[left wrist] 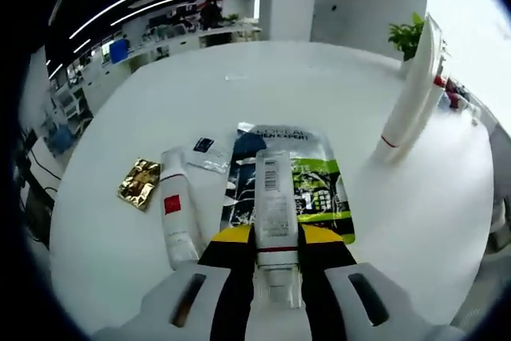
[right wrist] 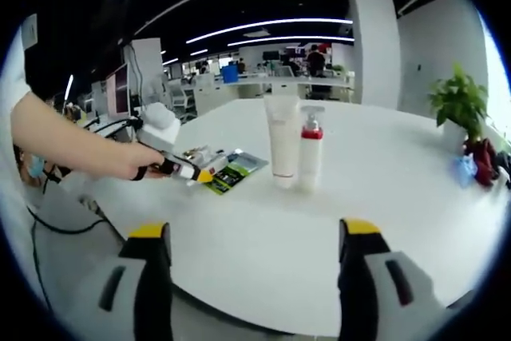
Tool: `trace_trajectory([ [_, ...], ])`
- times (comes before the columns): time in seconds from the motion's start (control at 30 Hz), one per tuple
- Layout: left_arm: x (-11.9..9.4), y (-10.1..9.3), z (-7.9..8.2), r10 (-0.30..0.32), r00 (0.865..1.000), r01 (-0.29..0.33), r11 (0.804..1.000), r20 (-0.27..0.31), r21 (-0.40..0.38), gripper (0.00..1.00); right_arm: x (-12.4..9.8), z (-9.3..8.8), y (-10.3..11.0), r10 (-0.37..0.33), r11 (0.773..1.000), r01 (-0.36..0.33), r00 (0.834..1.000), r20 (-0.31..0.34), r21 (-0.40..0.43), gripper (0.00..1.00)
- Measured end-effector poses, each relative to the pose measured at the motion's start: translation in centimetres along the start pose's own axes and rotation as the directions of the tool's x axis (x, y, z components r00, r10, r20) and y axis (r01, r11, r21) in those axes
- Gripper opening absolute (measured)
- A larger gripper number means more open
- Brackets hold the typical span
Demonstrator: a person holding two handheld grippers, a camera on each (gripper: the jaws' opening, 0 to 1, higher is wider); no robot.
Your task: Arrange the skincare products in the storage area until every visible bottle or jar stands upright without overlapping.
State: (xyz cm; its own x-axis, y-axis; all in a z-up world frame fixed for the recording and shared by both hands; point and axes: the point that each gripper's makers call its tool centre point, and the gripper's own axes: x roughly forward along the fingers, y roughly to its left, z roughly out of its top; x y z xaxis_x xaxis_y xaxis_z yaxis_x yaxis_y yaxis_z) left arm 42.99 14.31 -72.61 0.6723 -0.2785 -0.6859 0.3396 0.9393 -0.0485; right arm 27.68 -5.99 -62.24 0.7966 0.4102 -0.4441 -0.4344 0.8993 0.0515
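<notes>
My left gripper [left wrist: 276, 243] is shut on the cap end of a white tube with a barcode [left wrist: 274, 197]. That tube lies across a green and black sachet pack [left wrist: 319, 185] on the white table [left wrist: 319, 77]. Left of it, a second white tube with a red square [left wrist: 177, 213] lies flat. At the right, a tall white tube [left wrist: 409, 97] stands upright. In the right gripper view, that tall tube [right wrist: 282, 140] stands beside an upright pump bottle with a red collar [right wrist: 310, 149]. My right gripper [right wrist: 255, 277] hangs open over the near table edge, well short of both. A hand holds the left gripper [right wrist: 182, 168] by the sachet pack [right wrist: 234, 172].
A gold sachet [left wrist: 140, 184] and a small clear sachet [left wrist: 207, 153] lie left of the pack. A potted plant [right wrist: 459, 101] and red items [right wrist: 483, 153] sit at the far right edge. Bare table surface [right wrist: 383, 189] stretches around the standing pair. Office desks lie beyond.
</notes>
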Motion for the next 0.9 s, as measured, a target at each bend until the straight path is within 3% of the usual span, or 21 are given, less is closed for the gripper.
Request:
trace_trajectory([
  [0.13,-1.0,-0.9,0.4,-0.04,0.999,0.038,0.997,0.015,0.07,0.17,0.1,-0.1,0.7,0.051,0.999,-0.051,0.999,-0.011,0.006,0.85],
  [0.3,-2.0,-1.8,0.8,-0.081,0.996,0.077,0.992,0.027,0.103,0.17,0.1,0.0,1.0,0.069,0.998,-0.069,0.998,-0.012,-0.002,0.85],
  [0.63,-4.7,-6.1,0.7,-0.218,0.975,0.208,0.963,0.037,0.172,0.17,0.2,-0.2,2.8,0.184,0.982,-0.185,0.982,-0.033,-0.034,0.8],
  [0.77,-5.9,-7.6,0.9,-0.284,0.958,0.271,0.94,0.035,0.207,0.17,0.2,0.1,3.1,0.215,0.975,-0.216,0.976,-0.03,-0.051,0.79],
  [0.9,-7.3,-9.2,1.3,-0.342,0.94,0.322,0.896,0.013,0.305,0.17,0.5,0.5,3.1,0.257,0.956,-0.261,0.965,-0.043,-0.138,0.75],
])
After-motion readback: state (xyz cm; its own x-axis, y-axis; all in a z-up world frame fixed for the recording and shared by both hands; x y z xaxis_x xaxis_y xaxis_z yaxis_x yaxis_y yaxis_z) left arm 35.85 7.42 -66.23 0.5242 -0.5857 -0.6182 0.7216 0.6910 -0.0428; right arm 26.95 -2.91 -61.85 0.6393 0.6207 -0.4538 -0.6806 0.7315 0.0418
